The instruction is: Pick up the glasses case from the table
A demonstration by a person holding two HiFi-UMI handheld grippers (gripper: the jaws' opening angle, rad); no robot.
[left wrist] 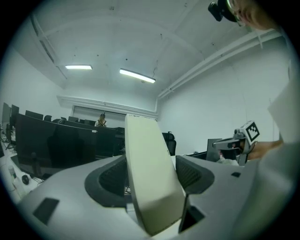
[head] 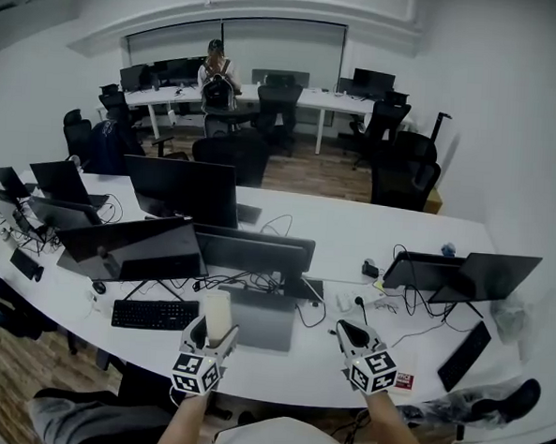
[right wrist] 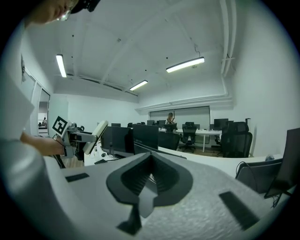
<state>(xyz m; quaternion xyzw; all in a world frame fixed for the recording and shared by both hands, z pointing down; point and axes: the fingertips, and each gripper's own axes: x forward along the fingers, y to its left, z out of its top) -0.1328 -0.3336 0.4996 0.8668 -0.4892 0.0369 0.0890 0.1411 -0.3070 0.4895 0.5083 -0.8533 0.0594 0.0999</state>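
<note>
The glasses case (head: 218, 316) is a cream, oblong hard shell. It stands upright above the white desk (head: 288, 372), and my left gripper (head: 214, 332) is shut on its lower part. In the left gripper view the case (left wrist: 149, 173) fills the middle, tilted slightly, with a dark pad pressed against each side. To the right my right gripper (head: 348, 331) hovers over the desk's front edge; its dark jaws (right wrist: 150, 176) meet with nothing between them. The right gripper view also shows the case (right wrist: 95, 135) lifted at the left, held in the left gripper (right wrist: 75, 137).
Several dark monitors (head: 181, 190) stand in a row behind the grippers, with a black keyboard (head: 155, 313), a grey laptop (head: 263, 319) and loose cables (head: 413, 314). Office chairs (head: 408, 173) and a seated person (head: 214, 79) are at the back.
</note>
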